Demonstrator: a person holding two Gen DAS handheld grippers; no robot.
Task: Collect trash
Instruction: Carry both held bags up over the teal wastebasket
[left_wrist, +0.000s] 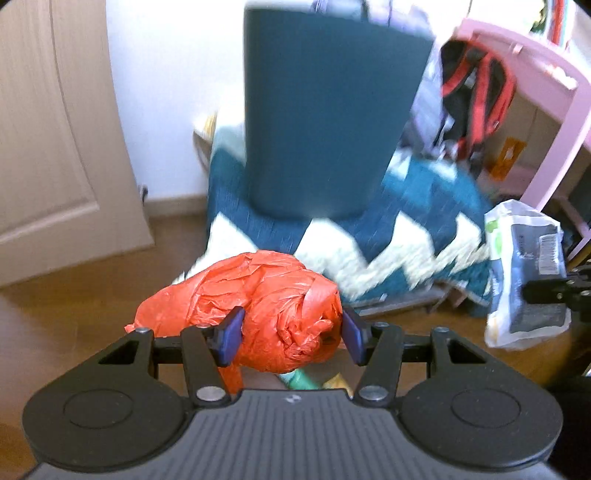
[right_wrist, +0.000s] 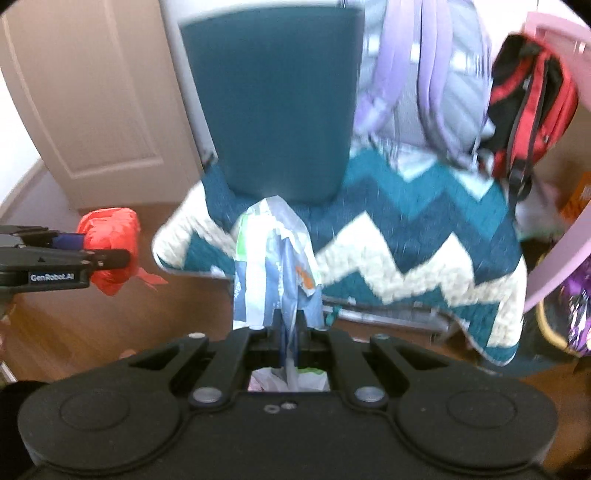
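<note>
Left wrist view
- Left gripper (left_wrist: 291, 334): half spread, its blue pads (left_wrist: 231, 341) pressed into both sides of a crumpled orange plastic bag (left_wrist: 258, 306), which was held clear of the wooden floor (left_wrist: 92, 288).
- Bin (left_wrist: 325, 118): a tall teal bin was seen at twelve o'clock from the orange bag, standing on a teal-and-white zigzag rug (left_wrist: 399, 236).
- Right gripper (left_wrist: 554, 291): seen at three o'clock at the frame edge, clamped on a blue-and-white plastic wrapper (left_wrist: 524, 273).
- Surroundings: a door (left_wrist: 55, 147) was seen at ten o'clock, a pink desk (left_wrist: 554, 92) at two o'clock (a red-and-black backpack (left_wrist: 476, 96) was hung by it).

Right wrist view
- Right gripper (right_wrist: 290, 339): pressed together, with the wrapper (right_wrist: 273, 266) pinched between the fingers and standing up from them.
- Bin (right_wrist: 273, 107): at twelve o'clock beyond the wrapper, on the rug (right_wrist: 424, 229).
- Left gripper (right_wrist: 107, 254): seen at nine o'clock, the orange bag (right_wrist: 110, 229) gripped at its tip.
- Backpacks: a lilac backpack (right_wrist: 417, 74) was seen at one o'clock, the red-and-black one (right_wrist: 532, 103) at two o'clock.
</note>
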